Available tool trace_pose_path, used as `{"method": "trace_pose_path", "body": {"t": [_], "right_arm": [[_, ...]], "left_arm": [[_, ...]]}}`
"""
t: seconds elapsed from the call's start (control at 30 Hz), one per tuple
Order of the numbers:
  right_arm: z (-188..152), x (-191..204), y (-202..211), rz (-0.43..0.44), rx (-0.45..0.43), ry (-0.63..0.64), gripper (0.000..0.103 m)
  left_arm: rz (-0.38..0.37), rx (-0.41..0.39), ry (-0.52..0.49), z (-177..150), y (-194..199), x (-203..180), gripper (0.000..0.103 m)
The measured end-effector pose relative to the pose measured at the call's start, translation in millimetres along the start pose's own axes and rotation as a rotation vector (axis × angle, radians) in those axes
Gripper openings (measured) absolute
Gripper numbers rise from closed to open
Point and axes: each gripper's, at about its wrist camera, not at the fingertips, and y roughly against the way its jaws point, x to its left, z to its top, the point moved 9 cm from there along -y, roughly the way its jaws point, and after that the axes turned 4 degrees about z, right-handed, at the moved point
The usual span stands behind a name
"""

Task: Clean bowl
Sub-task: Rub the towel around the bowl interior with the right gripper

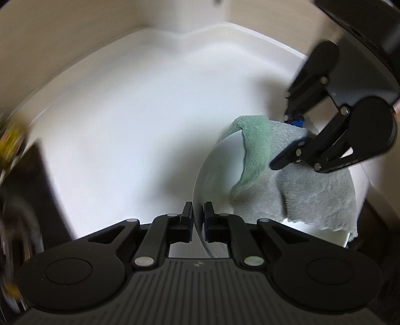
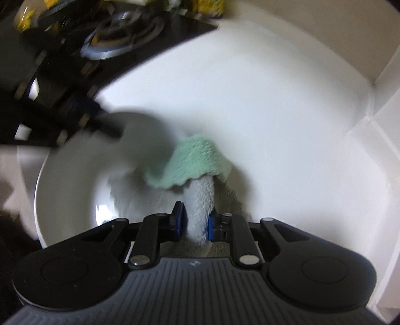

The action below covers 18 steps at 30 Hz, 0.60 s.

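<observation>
- The white glazed ceramic bowl (image 1: 215, 175) sits low and right of centre in the left wrist view, tipped so its rim runs edge-on toward the camera; in the right wrist view its open hollow (image 2: 75, 190) fills the lower left, above the white surface (image 2: 287, 125).
- The left hand-held gripper (image 1: 198, 220) is clenched on the bowl's rim at its 6 o'clock, one finger inside the wall and one outside, steadying it.
- A fluffy two-sided cloth, mint green on one face and grey on the other (image 1: 287, 175), drapes over the bowl's far side from about 12 to 4 o'clock, with one green fold turned over the rim.
- The right hand-held gripper (image 2: 196, 222) is grasping a rolled grey part of that cloth between its blue pads (image 2: 180, 220); from the left wrist camera it comes in from 2 o'clock (image 1: 293, 140).
- Step in hand, as I judge it: wiping the bowl's inside, well under way but not plainly finished.
- The next move calls for pressing the cloth against the inner wall and sweeping round the curve while the left grip holds firm against the push.
- Blur hides the dark stove burner (image 2: 120, 35) and yellow packets (image 2: 205, 7) at 11 o'clock.
</observation>
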Motion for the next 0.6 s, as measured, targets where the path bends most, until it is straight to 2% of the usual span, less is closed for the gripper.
{"method": "trace_pose_path", "body": {"t": [0.1, 0.2, 0.3, 0.37, 0.47, 0.53, 0.6], "right_arm": [[-5, 2, -1, 0.001, 0.085, 0.043, 0.019], [12, 0, -3, -0.073, 0.066, 0.13, 0.02], [33, 1, 0, -0.095, -0.032, 0.125, 0.022], [35, -2, -1, -0.092, -0.052, 0.085, 0.023], [27, -9, 5, -0.075, -0.095, -0.013, 0.02], [15, -18, 11, -0.091, -0.114, -0.12, 0.019], [6, -21, 14, -0.102, -0.12, -0.167, 0.018]], "left_arm": [[-0.023, 0.006, -0.133, 14, -5, -2, 0.007], [-0.039, -0.009, -0.153, 26, -10, -2, 0.007], [-0.043, -0.015, -0.088, 29, -15, 1, 0.008], [-0.031, -0.032, -0.022, 24, -10, 5, 0.008], [-0.017, -0.039, 0.11, 7, 6, 10, 0.008], [-0.018, -0.057, 0.162, -3, 15, 10, 0.009], [-0.023, -0.07, 0.184, -12, 20, 7, 0.009]]}}
